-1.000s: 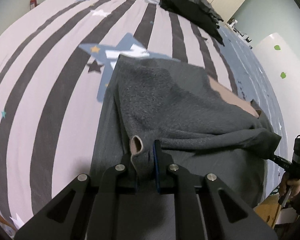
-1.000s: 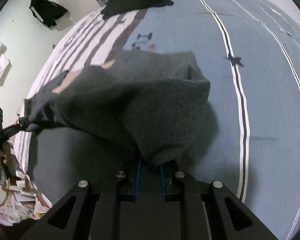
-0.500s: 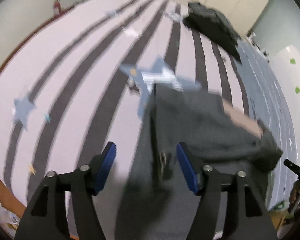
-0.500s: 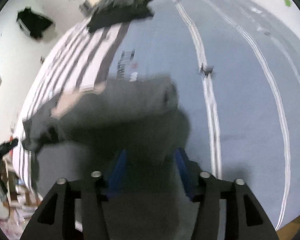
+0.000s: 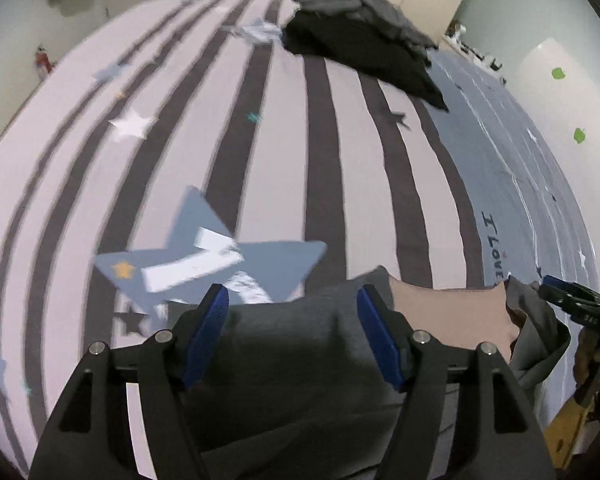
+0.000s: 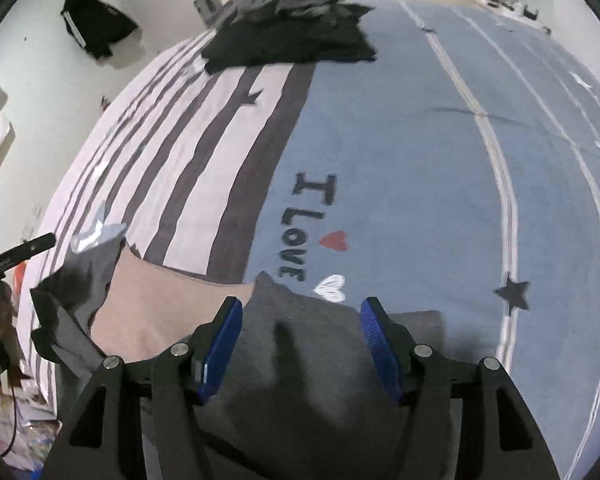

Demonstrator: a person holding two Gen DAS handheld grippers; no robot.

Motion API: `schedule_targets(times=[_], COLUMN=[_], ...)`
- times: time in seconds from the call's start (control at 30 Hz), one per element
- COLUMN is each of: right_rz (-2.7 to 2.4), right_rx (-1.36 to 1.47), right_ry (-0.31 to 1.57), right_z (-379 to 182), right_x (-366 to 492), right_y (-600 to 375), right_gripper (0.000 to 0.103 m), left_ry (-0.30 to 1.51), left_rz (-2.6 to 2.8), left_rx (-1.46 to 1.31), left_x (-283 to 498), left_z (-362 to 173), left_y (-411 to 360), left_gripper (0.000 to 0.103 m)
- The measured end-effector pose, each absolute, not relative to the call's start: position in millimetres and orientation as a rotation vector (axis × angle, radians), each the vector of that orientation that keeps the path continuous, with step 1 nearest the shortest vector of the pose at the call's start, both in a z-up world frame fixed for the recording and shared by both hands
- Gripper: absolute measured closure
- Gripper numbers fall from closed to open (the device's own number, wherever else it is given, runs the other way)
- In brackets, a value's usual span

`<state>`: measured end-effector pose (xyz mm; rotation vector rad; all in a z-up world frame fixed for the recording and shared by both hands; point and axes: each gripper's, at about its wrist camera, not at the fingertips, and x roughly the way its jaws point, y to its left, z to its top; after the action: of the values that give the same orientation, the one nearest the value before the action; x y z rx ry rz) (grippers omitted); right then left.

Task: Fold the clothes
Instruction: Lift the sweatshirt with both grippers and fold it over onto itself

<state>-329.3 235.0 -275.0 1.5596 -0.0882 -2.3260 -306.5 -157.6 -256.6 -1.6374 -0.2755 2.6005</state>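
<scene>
A grey fleece garment (image 5: 292, 352) with a pinkish lining (image 5: 452, 312) lies folded on the bed, at the bottom of both views. My left gripper (image 5: 292, 295) hovers open over its near edge, blue pads (image 5: 206, 332) wide apart and clear of the cloth. In the right wrist view the same garment (image 6: 300, 360) sits under my right gripper (image 6: 301, 305), whose jaws are opening, with nothing pressed between them. The pink lining (image 6: 168, 304) shows to its left. The other gripper's tip pokes in at the edge of each view (image 5: 568, 298) (image 6: 18, 254).
A heap of dark clothes (image 5: 360, 48) (image 6: 292, 28) lies at the bed's far end. The cover is striped pink and grey (image 5: 260, 140) on one half, blue with "I LOVE" lettering (image 6: 400, 140) on the other. A black garment (image 6: 96, 28) hangs on the wall. Clutter (image 6: 12, 432) lies beside the bed.
Both grippers have let go of the grey garment and opened. They have drawn back and risen. The lifted fold has dropped flat onto the bed.
</scene>
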Motion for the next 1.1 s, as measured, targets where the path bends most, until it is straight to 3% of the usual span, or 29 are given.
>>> schedule_targets(times=[0.3,0.37,0.47,0.57,0.6,0.63,0.9,1.1], right_rz=[-2.295,-2.276,-2.285,-2.284,-2.291,-2.294,-2.293,-2.181], right_rx=[1.586,1.613,1.582,1.591,1.580,1.569,1.475,1.497], right_ry=[0.037,0.051,0.055,0.059,0.052,0.032,-0.113,-0.136], right_z=[-303.9,-311.0,-309.4,-311.8,-310.8,-309.1,-277.2,-251.4], right_x=[-331.3,-330.9,-324.5,-318.0,-315.5,-313.1,-280.7,-215.8], right_y=[210.9,206.3,202.4,203.3,204.9,206.9,221.1,240.1], right_gripper=[0.049,0.068,0.085,0.100,0.100,0.100,0.101,0.101], left_ry=[-0.146,-0.123,-0.032,-0.075,-0.100,-0.107,-0.303,-0.403], left_rz=[2.542,2.514,2.519,2.507,2.506,2.508,2.510,2.426], left_rx=[-1.742,-1.753,-1.755,-1.754,-1.739,-1.718,-1.603,-1.629], left_x=[-321.3,-319.0,-313.1,-310.4,-309.5,-307.6,-254.7,-164.0], left_z=[-296.2,-303.1,-308.9,-311.9,-310.2,-306.7,-267.1,-239.6], left_y=[-135.9,-130.8,-123.9,-127.2,-129.0,-130.1,-150.3,-161.9], left_gripper=[0.041,0.051,0.058,0.078,0.095,0.100,0.102,0.102])
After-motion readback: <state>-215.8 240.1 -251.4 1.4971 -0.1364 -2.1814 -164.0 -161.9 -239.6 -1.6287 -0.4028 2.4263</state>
